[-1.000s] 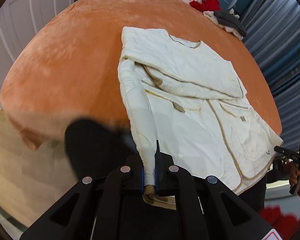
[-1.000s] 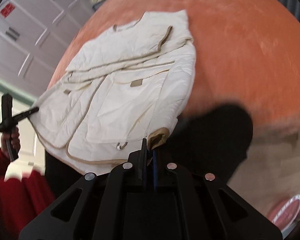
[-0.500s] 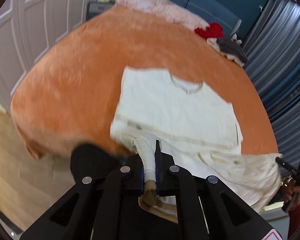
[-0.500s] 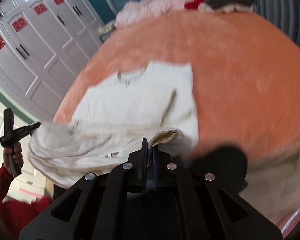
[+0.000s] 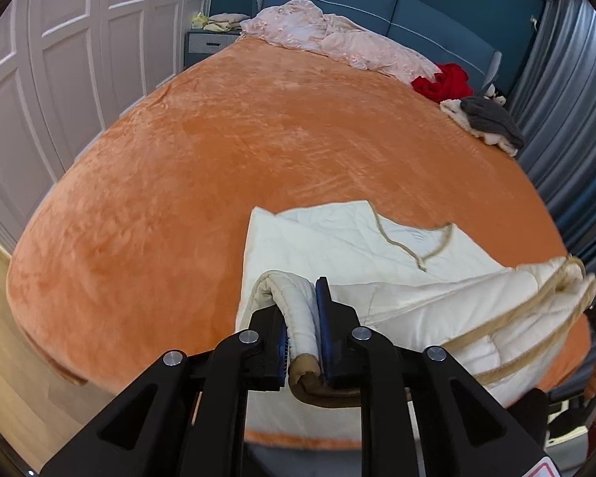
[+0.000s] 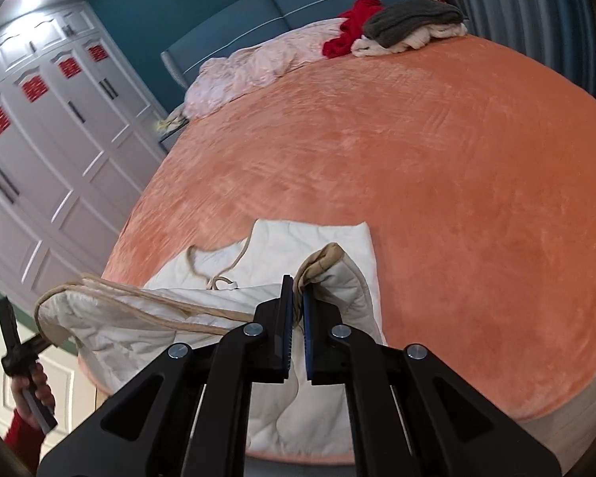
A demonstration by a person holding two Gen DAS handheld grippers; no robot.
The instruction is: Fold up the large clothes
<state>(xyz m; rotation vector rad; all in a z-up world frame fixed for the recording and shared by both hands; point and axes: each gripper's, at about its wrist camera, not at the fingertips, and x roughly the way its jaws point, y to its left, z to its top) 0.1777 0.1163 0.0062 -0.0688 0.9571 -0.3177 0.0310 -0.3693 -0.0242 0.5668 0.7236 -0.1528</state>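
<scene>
Cream quilted jacket [image 5: 349,238] sits at the near edge of the bed [image 5: 258,139], collar end flat on the orange blanket, lower part lifted off the surface and hanging between the two grippers.

Left gripper [image 5: 302,318]: jaws clenched on a rolled cuff of the jacket, quilted fabric squeezed between the blue pads, tan-trimmed end sticking out toward the camera. Right gripper [image 6: 295,318]: jaws clamped on a tan-edged corner of the same jacket, fabric bunched between the pads and peaking just above the tips.

In the left wrist view the raised hem runs off to the right, tan piping doubled up, reaching the edge of frame where part of the other gripper and a hand show. In the right wrist view the raised hem runs left to a folded tan corner, just beside the left gripper's handle, held by a hand [image 6: 33,389] in a red sleeve.

Tan neckline trim [image 5: 413,250] visible on the flat part, open toward the headboard.

Far end of bed: pink duvet [image 5: 337,43] bunched against the blue headboard [image 5: 417,12], red garment [image 5: 443,81] next to it, grey garment [image 5: 488,119] lying on a cream one near the curtain [image 5: 568,99]. White panelled wardrobe [image 6: 47,151] along the left side of the room.
</scene>
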